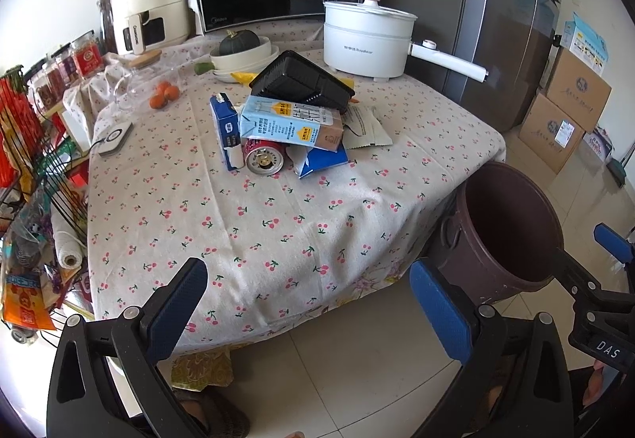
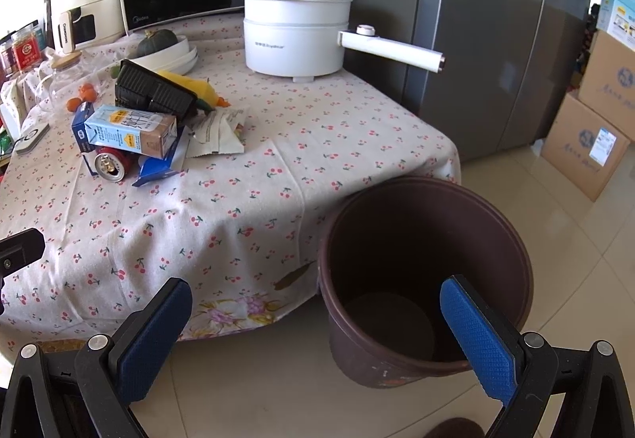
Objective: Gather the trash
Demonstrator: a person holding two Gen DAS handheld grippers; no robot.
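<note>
On the cherry-print tablecloth (image 1: 254,223), toward 12 o'clock in the left wrist view, the trash sits untouched in one heap: milk carton (image 1: 291,124), soda can (image 1: 264,157), blue box (image 1: 226,128), black tray (image 1: 302,83), wrappers (image 1: 365,126). Brown bin (image 2: 424,275) on the floor at the table corner looks empty, so nothing appears collected yet. Left gripper (image 1: 307,311) and right gripper (image 2: 317,339) both spread wide, holding nothing, well short of the pile. Electric pot (image 1: 367,37), bowls with squash (image 1: 244,53) and oranges (image 1: 164,93) crowd behind the heap at 11 to 1 o'clock; near approach looks open.
</note>
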